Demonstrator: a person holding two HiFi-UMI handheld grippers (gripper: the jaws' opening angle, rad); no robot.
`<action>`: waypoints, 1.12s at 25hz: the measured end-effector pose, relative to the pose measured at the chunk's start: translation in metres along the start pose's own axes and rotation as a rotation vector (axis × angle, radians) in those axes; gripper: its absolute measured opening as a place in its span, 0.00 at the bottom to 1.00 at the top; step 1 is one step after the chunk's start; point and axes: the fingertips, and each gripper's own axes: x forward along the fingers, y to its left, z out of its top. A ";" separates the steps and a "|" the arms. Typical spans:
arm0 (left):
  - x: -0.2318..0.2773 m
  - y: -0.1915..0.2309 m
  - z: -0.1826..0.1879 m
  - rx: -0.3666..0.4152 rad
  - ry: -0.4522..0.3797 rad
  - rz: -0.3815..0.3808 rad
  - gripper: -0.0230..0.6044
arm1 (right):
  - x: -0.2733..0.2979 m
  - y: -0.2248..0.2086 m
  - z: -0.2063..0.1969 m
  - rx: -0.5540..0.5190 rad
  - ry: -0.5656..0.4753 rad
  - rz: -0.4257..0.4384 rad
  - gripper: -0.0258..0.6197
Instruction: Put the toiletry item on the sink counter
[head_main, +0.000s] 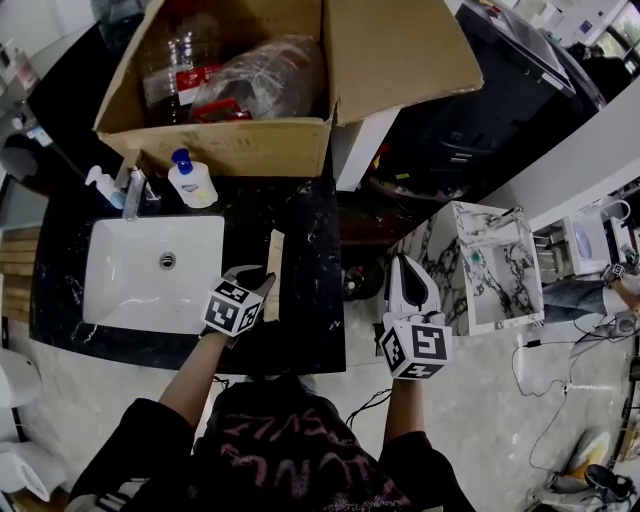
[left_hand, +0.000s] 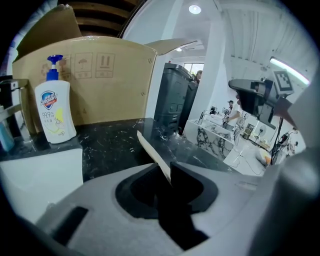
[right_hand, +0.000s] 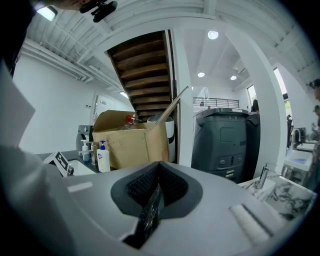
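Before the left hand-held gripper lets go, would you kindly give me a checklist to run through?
1. Left hand-held gripper shut on the flat pale item: ok.
2. Item over the black counter, not the sink basin: ok.
3. Item's far end touching the counter: cannot tell.
4. Drop spot apart from the soap bottle: ok.
5. Right hand-held gripper shut, empty, off to the counter's side: ok.

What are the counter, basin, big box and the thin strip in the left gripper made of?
Counter: polished dark stone or a look-alike, black with white veins and glossy.
Basin: smooth white, likely ceramic.
Box: matte brown cardboard with folded flaps.
Strip: pale, flat, perhaps wood or card; unclear.
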 end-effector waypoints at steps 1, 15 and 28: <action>-0.001 0.002 0.000 -0.001 -0.003 0.004 0.16 | 0.000 0.001 0.000 -0.001 0.000 0.002 0.06; -0.027 0.014 0.007 -0.024 -0.060 0.052 0.18 | 0.000 0.016 0.007 -0.007 -0.019 0.024 0.06; -0.065 0.011 0.032 -0.017 -0.155 0.104 0.14 | -0.012 0.027 0.021 0.003 -0.061 0.049 0.06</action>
